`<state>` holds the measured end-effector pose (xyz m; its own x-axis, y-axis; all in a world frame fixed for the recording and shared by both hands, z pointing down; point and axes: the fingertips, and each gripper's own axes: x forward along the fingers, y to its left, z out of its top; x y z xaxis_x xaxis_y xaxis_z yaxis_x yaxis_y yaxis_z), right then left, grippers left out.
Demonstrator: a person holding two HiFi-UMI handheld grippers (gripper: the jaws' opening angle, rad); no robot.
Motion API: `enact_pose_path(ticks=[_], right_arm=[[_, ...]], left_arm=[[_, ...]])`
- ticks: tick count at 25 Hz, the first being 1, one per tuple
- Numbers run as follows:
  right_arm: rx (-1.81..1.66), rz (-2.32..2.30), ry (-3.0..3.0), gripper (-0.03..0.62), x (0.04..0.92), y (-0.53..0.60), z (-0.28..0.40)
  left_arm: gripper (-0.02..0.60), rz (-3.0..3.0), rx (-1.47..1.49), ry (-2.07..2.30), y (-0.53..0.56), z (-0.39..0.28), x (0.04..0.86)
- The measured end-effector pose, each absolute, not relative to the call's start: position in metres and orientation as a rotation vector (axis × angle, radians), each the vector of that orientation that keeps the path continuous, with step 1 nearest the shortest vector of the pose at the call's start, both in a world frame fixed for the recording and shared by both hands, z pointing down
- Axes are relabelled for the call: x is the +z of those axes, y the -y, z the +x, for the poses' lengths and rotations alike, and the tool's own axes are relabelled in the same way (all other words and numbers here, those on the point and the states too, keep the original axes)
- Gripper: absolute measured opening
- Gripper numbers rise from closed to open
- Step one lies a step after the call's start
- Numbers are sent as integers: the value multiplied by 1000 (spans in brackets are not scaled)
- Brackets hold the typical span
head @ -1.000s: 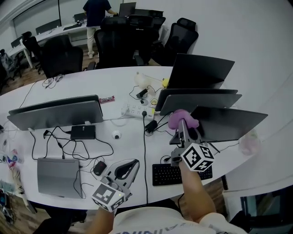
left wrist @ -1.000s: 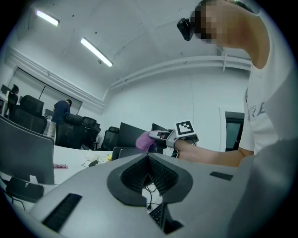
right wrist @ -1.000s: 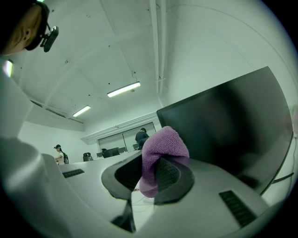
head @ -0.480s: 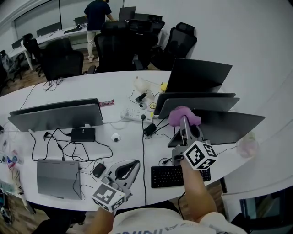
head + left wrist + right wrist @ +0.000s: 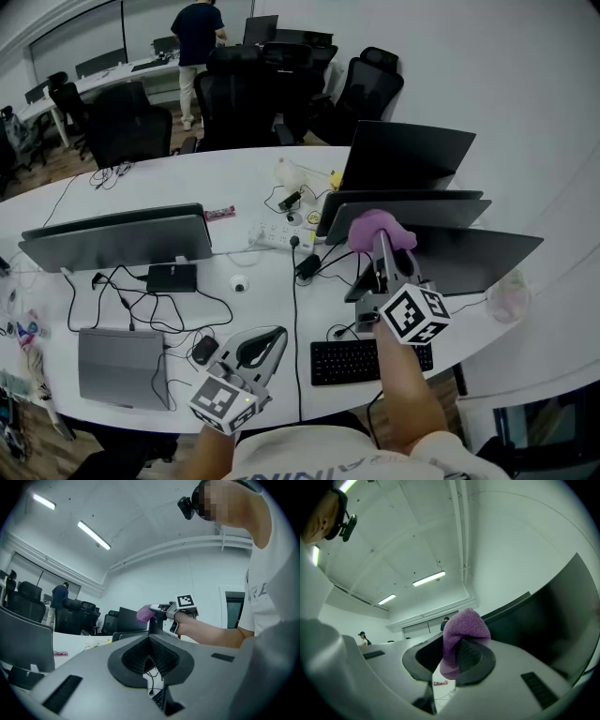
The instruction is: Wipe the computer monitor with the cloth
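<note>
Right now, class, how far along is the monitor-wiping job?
Done: the cloth is clamped in the right tool. In hand: it is held by the top edge of the nearest monitor; contact is unclear. Left: wiping the screen itself. The left tool is shut, empty, low over the desk.

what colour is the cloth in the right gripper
Purple cloth, clearest in the right gripper view.

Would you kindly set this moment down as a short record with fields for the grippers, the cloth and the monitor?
Right gripper: shut on the purple cloth, raised above the white desk
Left gripper: shut, nothing between its jaws, held low at the near desk edge
Monitor: dark, right beside the cloth; contact cannot be told
Keyboard: on the desk, under the right gripper
</note>
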<state>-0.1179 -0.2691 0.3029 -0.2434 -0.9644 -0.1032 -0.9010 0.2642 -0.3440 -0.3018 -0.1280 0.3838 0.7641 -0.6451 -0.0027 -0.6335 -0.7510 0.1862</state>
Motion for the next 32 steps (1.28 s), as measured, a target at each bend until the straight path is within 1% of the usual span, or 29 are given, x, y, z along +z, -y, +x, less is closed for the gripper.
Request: enact_pose_path(ticks=[7, 13, 23, 28, 32], right_arm=[[-269, -1621, -2358, 55, 289, 261, -129], [4, -1657, -2456, 55, 251, 248, -127], [355, -1757, -2472, 55, 214, 259, -90], [287, -1754, -2473, 55, 220, 275, -69], [250, -1746, -2563, 55, 242, 280, -67]], left_arm=[[7, 2794, -123, 1022, 128, -304, 378], [8, 2815, -187, 997, 129, -299, 363], [7, 2835, -191, 1036, 126, -274, 351], [7, 2830, -180, 1092, 123, -258, 346], [7, 2786, -172, 1164, 123, -252, 347]])
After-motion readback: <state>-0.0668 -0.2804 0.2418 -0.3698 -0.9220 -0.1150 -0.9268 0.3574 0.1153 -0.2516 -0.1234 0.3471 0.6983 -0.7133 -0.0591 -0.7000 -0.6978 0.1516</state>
